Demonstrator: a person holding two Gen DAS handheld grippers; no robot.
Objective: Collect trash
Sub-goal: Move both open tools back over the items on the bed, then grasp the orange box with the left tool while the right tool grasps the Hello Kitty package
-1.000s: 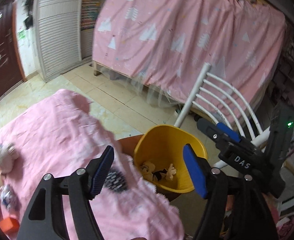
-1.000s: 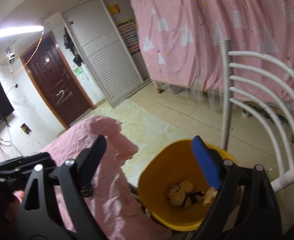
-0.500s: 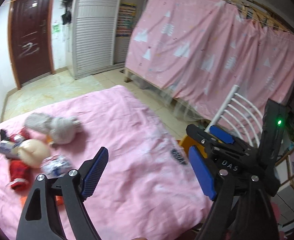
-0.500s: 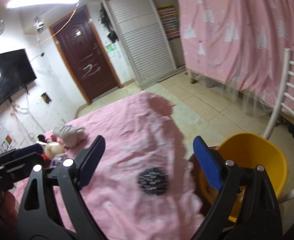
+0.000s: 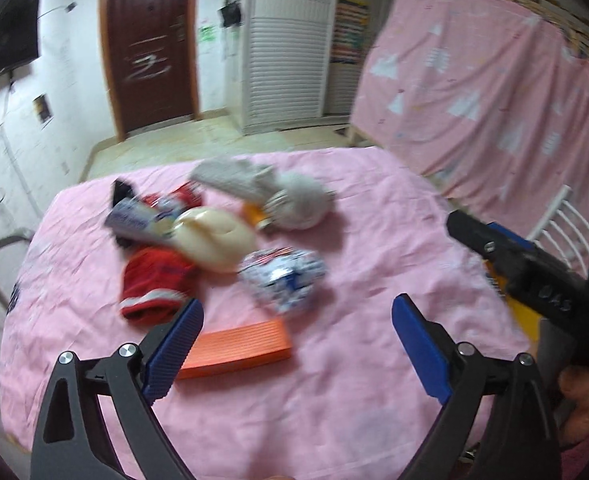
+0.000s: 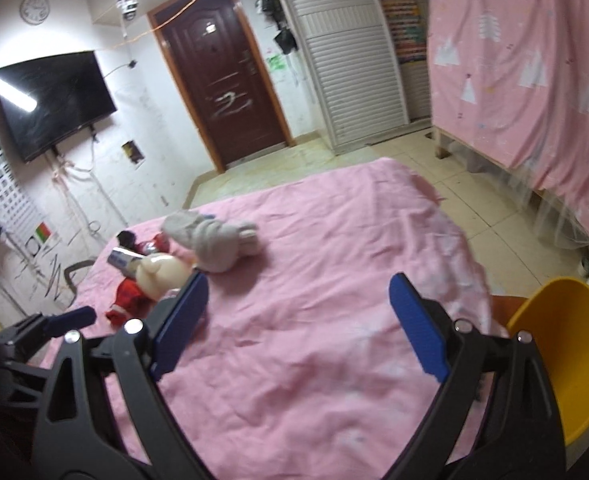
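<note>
On the pink-covered table lies a pile: a crumpled blue-and-white wrapper, a flat orange box, a red cloth, a cream round toy, a grey plush and a blue-white tube. My left gripper hovers just in front of the wrapper and box; its jaws are opening with nothing between them. My right gripper is open and empty over bare cloth, right of the pile. The yellow bin stands beside the table's right edge.
A white slatted chair stands behind the bin. A pink curtained bunk fills the right side. A dark door, a louvred cabinet and a wall television are beyond the tiled floor. A person's hand holds the right gripper.
Both grippers have swung left, away from the yellow bin and over the table; the pile has come into view. The left jaws have spread wider.
</note>
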